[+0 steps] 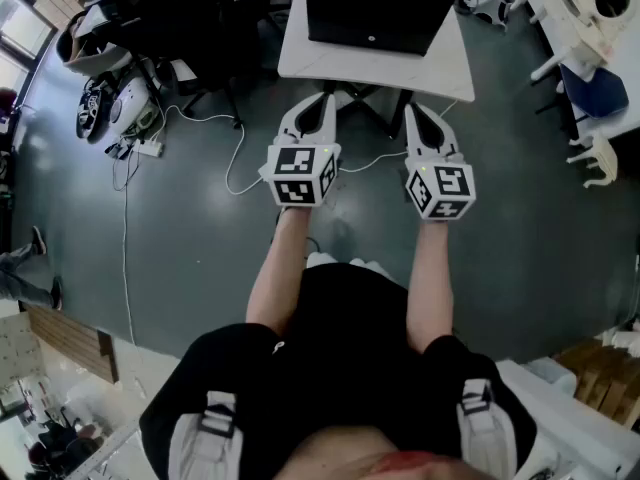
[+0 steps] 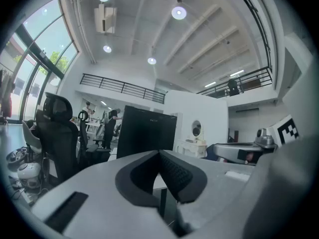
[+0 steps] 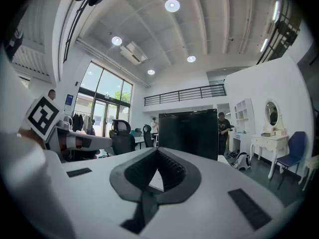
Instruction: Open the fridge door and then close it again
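Note:
A small black fridge (image 1: 375, 8) stands with its door closed on a white table (image 1: 300, 63) straight ahead. My left gripper (image 1: 322, 100) is held level just short of the table's near edge, jaws shut, nothing between them. My right gripper (image 1: 414, 110) hangs beside it, also shut and empty. The left gripper view has the fridge (image 2: 147, 131) beyond the closed tips of the left gripper (image 2: 159, 154). In the right gripper view the fridge (image 3: 192, 128) stands behind the closed tips of the right gripper (image 3: 158, 152). Neither gripper touches the fridge.
Black office chairs (image 1: 150, 13) and helmets stand at the left. A power strip (image 1: 148, 148) and white cables (image 1: 235, 158) lie on the grey floor. A white vanity (image 3: 269, 143) and blue chair (image 3: 291, 156) sit at the right. People stand further back.

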A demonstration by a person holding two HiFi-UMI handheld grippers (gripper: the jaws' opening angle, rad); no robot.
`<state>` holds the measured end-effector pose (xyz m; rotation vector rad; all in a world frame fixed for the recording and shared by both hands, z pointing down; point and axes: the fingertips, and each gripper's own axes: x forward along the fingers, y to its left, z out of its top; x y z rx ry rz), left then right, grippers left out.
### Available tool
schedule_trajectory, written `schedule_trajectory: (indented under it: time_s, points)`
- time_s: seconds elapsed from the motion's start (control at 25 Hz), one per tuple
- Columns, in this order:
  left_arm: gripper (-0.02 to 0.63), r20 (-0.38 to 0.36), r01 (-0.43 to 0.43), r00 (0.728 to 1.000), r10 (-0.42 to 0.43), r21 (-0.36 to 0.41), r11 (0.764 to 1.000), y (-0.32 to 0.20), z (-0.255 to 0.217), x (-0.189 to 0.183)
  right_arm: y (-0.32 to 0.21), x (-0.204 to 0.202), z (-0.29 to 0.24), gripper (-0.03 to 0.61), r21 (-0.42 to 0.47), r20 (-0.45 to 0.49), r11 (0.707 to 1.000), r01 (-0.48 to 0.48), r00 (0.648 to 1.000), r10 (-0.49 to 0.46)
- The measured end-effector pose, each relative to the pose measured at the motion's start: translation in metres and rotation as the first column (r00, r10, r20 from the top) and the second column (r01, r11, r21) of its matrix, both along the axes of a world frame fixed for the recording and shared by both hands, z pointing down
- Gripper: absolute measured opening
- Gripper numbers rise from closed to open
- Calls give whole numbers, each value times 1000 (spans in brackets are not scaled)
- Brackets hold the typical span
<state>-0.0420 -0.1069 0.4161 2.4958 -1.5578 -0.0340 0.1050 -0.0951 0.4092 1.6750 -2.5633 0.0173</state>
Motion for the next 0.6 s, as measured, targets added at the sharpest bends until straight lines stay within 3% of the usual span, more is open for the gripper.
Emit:
schedule_trajectory:
  time_s: [0.24,0.48,0.6]
  points:
    - [-2,-36,38,999,-39,-50,998,-17,21,18,-15,21,15,-9,-42,-15,999,24,1000,-25]
    - [-2,7,37,999,-36,-46,998,-15,25,57,-23,51,17,-9,-15,27,999,41,999,-41]
    - [-2,18,63,998,-62,-36,997,-14,21,58,-26,55,17,-9,-9,44,998,64,997,-64]
